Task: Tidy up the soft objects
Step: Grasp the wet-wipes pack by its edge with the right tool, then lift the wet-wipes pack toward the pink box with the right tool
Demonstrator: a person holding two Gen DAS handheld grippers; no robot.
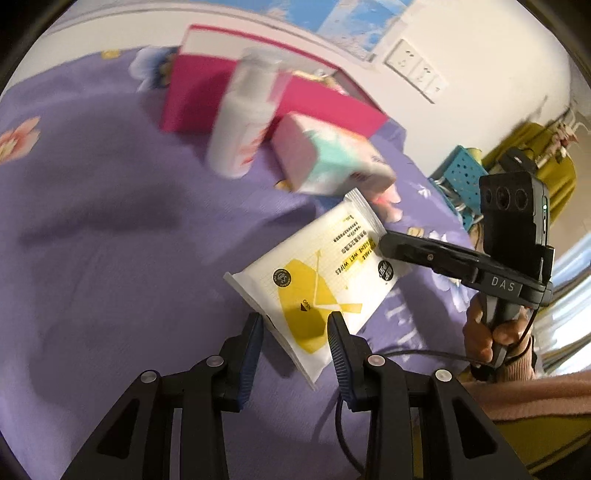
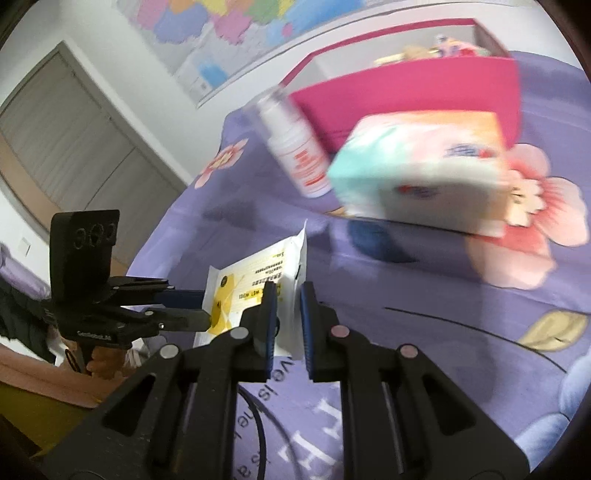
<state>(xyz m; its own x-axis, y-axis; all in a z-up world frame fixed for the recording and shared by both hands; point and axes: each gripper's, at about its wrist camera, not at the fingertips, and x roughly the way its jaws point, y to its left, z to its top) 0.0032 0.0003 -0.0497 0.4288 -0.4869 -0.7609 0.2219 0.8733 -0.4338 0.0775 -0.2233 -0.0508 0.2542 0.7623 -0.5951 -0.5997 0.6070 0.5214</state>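
Blue-padded jaws of our left gripper [image 1: 295,321] are closed on the near corner of the pack of wet wipes [image 1: 314,273], which is white with a yellow flap; our right gripper [image 2: 288,295] is pinched nearly shut on the pack's opposite edge, so we hold the pack between the two tools, just above the purple flowered bedspread [image 1: 110,258]; in the left wrist view the right gripper reaches in from the right, with our hand [image 1: 495,332] wrapped round its handle and a pink sleeve [image 1: 535,395] behind it; beyond the pack, farther away, a soft pack of tissues [image 2: 424,173] in pink, mint and white lies on the bedspread, blurred; just to its left is a white bottle [image 2: 295,147] with red print, leaning; behind both stands an open pink box [image 2: 424,88] with small things inside that we cannot make out; a map [image 2: 236,22] hangs on the far wall.
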